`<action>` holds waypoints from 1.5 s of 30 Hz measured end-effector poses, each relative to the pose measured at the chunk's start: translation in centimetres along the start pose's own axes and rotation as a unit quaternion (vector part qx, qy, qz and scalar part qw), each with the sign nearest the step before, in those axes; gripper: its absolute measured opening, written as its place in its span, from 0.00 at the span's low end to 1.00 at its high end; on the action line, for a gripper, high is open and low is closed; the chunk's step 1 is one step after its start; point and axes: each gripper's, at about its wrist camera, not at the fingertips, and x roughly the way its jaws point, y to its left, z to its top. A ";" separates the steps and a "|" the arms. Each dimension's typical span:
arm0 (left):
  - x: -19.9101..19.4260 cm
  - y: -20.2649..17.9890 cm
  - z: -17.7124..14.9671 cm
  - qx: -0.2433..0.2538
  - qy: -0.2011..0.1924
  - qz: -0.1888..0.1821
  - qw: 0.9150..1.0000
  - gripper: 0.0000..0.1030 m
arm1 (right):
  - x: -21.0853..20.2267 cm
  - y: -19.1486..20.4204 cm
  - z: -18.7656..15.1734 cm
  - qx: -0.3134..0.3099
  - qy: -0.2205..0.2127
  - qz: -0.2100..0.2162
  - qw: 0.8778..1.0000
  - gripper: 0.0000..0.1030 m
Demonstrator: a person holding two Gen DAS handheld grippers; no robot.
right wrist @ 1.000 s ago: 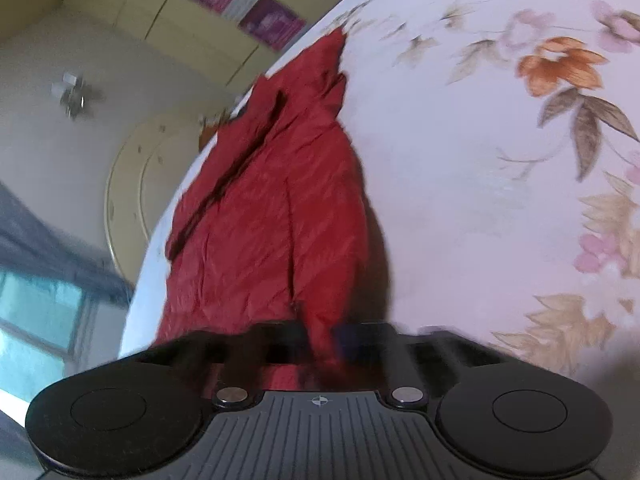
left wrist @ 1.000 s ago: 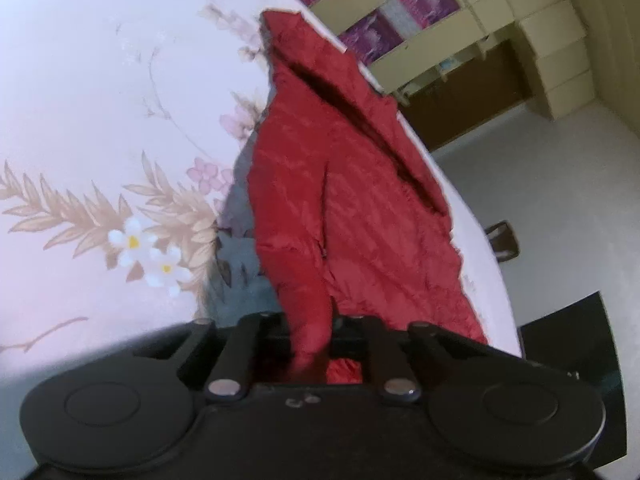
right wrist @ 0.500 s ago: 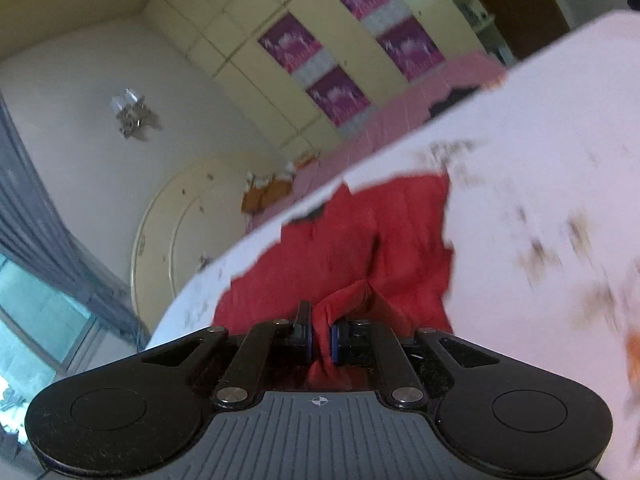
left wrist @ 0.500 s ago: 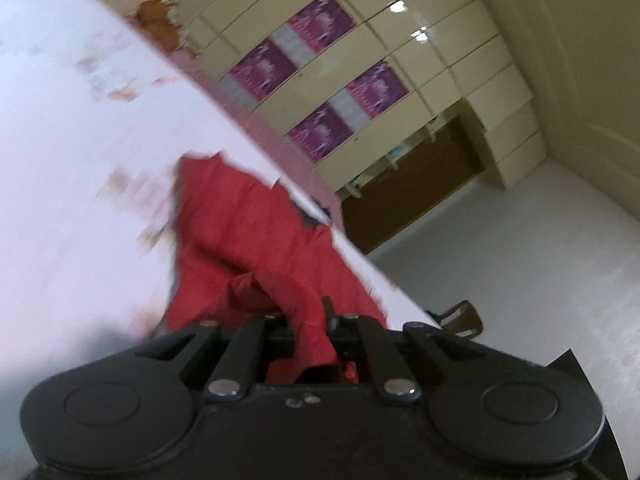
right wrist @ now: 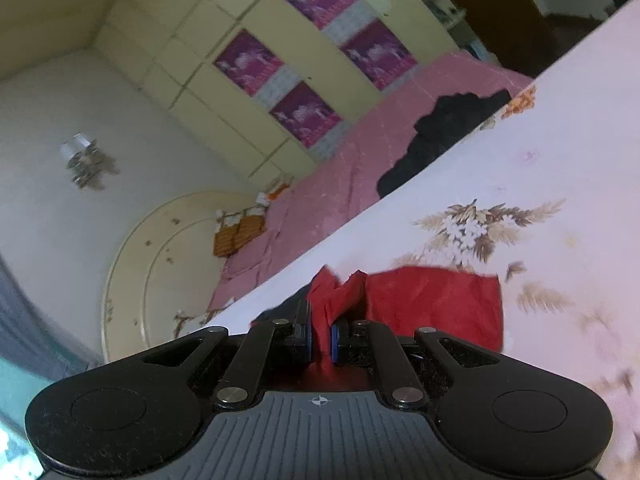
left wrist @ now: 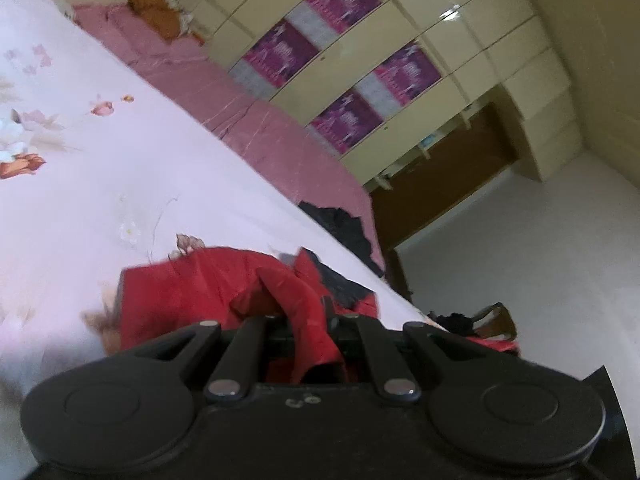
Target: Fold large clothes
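Red jacket (left wrist: 192, 292) lies bunched on the flowered bed sheet (left wrist: 120, 168), directly ahead of both tools. Left tool (left wrist: 306, 320) clamped on a fold of its red fabric; right tool (right wrist: 320, 330) likewise pinching a fold between blue-edged pads. Beyond the jacket: pink bedding (right wrist: 340, 168), black garment (right wrist: 436, 128), cream wardrobe (left wrist: 400, 60) with purple panels.
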 end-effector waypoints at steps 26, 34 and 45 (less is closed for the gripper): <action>9.8 2.2 3.4 0.164 0.107 0.068 0.978 0.11 | 13.2 -3.6 0.0 -0.174 0.067 -0.170 0.968 0.07; 8.0 -0.5 3.5 0.221 -0.004 0.063 0.973 0.07 | 12.4 -0.6 0.3 -0.235 -0.017 -0.152 0.960 0.05; 11.5 -1.8 4.7 0.249 0.029 0.094 0.963 0.08 | 13.6 -1.5 0.1 -0.222 -0.012 -0.194 0.955 0.05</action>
